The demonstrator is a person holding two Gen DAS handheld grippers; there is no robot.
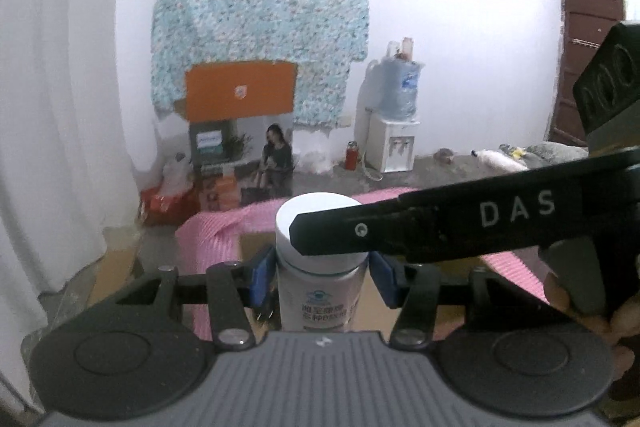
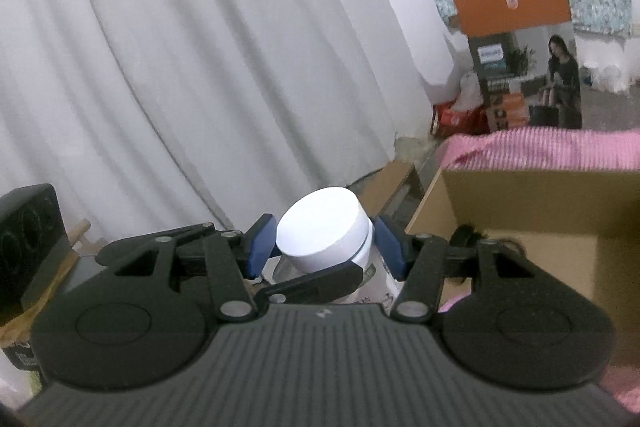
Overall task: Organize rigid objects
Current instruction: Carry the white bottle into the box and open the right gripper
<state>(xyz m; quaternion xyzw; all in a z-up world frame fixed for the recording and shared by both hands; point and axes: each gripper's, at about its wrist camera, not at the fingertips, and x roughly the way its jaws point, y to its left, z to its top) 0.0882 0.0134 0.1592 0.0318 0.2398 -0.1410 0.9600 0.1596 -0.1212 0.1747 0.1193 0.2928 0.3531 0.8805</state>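
Between the left tongs point(image 1: 322, 277) sits a white-capped plastic bottle point(image 1: 320, 251), clamped; the right tongs point(image 2: 324, 247) clamp another white-capped bottle point(image 2: 326, 239). Carrying step, I judge; next, lower them into the brown cardboard box point(image 2: 520, 203).

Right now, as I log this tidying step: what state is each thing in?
bottle: white cap on, held between both grippers.
left gripper: shut on the bottle.
right gripper: shut on the bottle, at its cap.
cardboard box: open at the top.
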